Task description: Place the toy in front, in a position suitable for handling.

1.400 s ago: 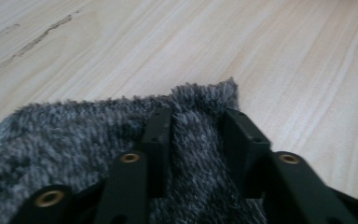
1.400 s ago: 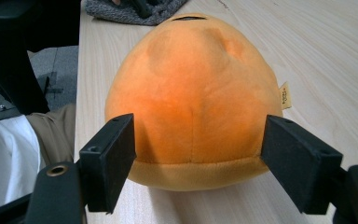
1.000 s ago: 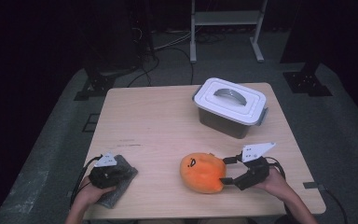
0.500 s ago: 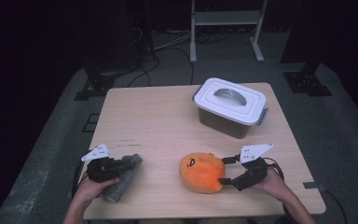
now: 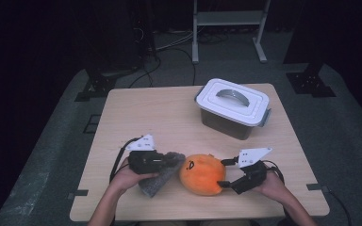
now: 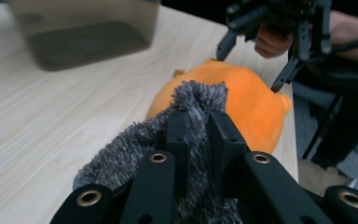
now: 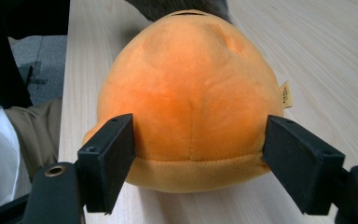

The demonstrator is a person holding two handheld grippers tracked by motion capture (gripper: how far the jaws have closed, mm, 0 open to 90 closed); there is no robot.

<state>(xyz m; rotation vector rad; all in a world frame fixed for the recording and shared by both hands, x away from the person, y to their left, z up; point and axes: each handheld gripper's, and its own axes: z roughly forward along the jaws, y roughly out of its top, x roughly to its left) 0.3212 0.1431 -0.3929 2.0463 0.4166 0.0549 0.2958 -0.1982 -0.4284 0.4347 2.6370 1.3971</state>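
Note:
My left gripper [image 5: 168, 161] is shut on a grey fuzzy cloth [image 5: 154, 185], which hangs from it down to the table just left of an orange plush toy [image 5: 201, 174]. In the left gripper view the jaws [image 6: 198, 116] pinch a fold of the cloth [image 6: 121, 149], with the plush [image 6: 251, 105] right behind it. My right gripper [image 5: 223, 173] stands open at the plush's right side. In the right gripper view its pads [image 7: 107, 158] flank the rounded plush [image 7: 191, 93] without squeezing it.
A grey box with a white handled lid [image 5: 233, 106] stands at the table's back right. The light wooden table [image 5: 146, 113] has bare room at the left and middle. Cables trail from both grippers toward the front edge.
My left gripper has risen and moved right with the grey cloth, bringing it up against the orange plush. The right gripper has stayed at the plush.

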